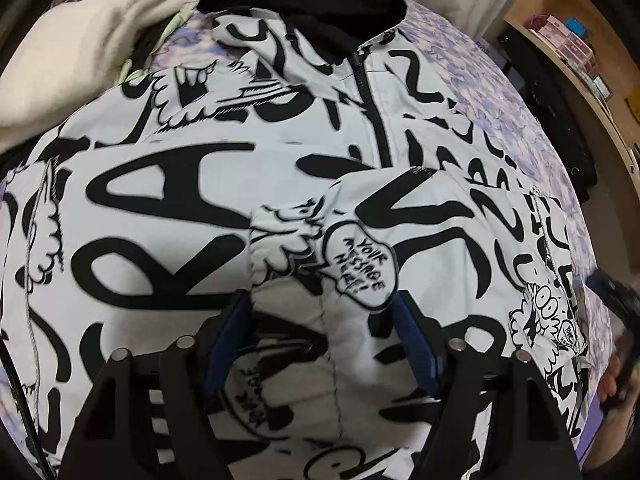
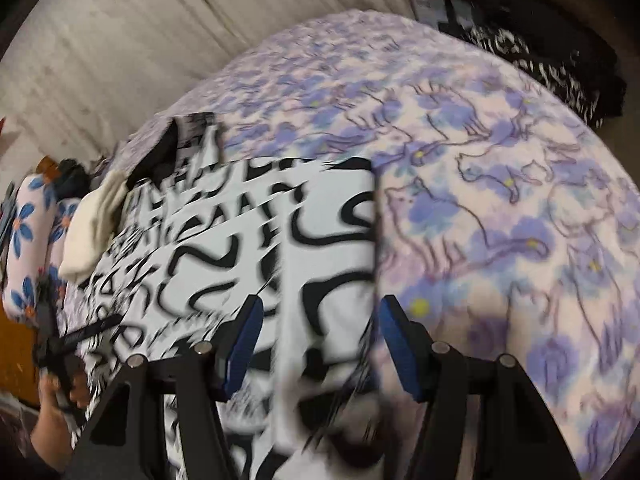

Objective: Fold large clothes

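White zip jacket with black graffiti lettering (image 1: 256, 168) lies on the purple floral blanket (image 2: 500, 208). The left gripper (image 1: 320, 312) straddles a folded sleeve, jaws apart; the right gripper (image 2: 320, 316) gapes at the jacket's edge.

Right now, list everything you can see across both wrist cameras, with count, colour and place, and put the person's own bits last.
jacket: one, white with black graffiti print, black collar, zipped, spread on the bed.
folded sleeve: one, same print, lying across the jacket front between the left gripper's open jaws.
blanket: one, lilac floral, under the jacket.
cream cloth: one, beside the jacket's shoulder.
floral cushion: one, pink with blue flowers, bed edge.
dark clothes: one heap, black and white, far corner.
shelf: one, wooden, holding small boxes.
left gripper: black, blue pads, open.
right gripper: black, blue pads, open over the jacket's edge.
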{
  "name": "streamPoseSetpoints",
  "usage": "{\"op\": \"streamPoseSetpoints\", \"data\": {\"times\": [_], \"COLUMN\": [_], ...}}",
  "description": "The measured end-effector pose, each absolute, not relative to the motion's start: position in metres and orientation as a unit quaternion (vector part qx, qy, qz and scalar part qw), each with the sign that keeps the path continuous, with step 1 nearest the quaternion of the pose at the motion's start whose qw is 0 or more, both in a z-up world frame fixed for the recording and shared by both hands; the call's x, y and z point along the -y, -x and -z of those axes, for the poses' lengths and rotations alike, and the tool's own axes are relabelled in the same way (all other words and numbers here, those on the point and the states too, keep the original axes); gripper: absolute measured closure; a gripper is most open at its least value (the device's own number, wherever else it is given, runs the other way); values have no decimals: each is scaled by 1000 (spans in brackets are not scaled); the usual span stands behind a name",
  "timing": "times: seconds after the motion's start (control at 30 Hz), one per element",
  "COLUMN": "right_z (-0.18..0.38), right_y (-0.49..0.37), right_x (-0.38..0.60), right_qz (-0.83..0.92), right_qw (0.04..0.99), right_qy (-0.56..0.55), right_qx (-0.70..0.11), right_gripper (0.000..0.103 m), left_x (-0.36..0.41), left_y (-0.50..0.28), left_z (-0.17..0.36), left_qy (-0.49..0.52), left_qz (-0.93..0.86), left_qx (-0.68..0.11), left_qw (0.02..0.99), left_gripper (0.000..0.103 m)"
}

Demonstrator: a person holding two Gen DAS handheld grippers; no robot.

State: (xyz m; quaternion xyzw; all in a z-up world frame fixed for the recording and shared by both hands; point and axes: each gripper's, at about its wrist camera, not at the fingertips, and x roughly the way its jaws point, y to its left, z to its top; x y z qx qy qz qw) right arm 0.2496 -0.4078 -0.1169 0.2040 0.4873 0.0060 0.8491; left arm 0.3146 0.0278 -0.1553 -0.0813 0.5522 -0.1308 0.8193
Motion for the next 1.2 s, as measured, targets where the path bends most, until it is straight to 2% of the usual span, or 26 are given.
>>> {"op": "streamPoseSetpoints", "data": {"times": [0.07,0.1,0.13,0.17,0.23,0.27,0.3,0.4,0.47,0.57,0.7,0.77,0.83,0.93,1.07,1.2], "right_z": [132,138,146,153,160,158,155,134,134,156,146,130,115,88,65,66], "right_y": [-268,-274,-283,-289,-298,-302,-303,-303,-305,-313,-308,-298,-287,-268,-245,-232], "right_x": [412,412,413,412,407,402,400,401,403,400,402,403,398,382,345,290], "right_qz": [-4,-4,-6,-12,-11,-4,1,17,32,45,55,58,55,39,2,-33], "right_qw": [841,838,832,827,824,830,836,863,868,853,848,852,862,879,892,893], "right_qy": [-211,-214,-221,-227,-210,-188,-177,-164,-158,-132,-138,-141,-135,-129,-128,-122], "right_qx": [-499,-502,-509,-514,-526,-525,-520,-477,-469,-503,-510,-502,-485,-458,-434,-433], "right_gripper": [43,43,43,43,70,74,86,98,98,95,87,84,77,64,63,63], "left_x": [-25,-25,-26,-28,-30,-29,-28,-20,-14,-8,-7,-10,-12,-12,-8,13], "left_y": [-317,-317,-319,-321,-325,-325,-325,-325,-326,-331,-328,-322,-314,-296,-278,-263], "left_z": [153,152,151,150,146,142,139,121,121,142,153,145,135,112,86,79], "left_qy": [74,73,73,79,89,88,86,62,46,27,-5,-9,-14,-18,25,29], "left_qz": [122,119,113,111,107,105,104,92,73,53,41,39,38,50,99,115], "left_qx": [-548,-546,-545,-547,-545,-540,-535,-496,-487,-513,-515,-513,-505,-468,-462,-450], "left_qw": [824,826,828,826,827,830,834,861,869,857,856,858,862,882,881,885], "left_gripper": [56,69,76,77,85,87,88,89,89,88,75,72,64,62,62,62]}}
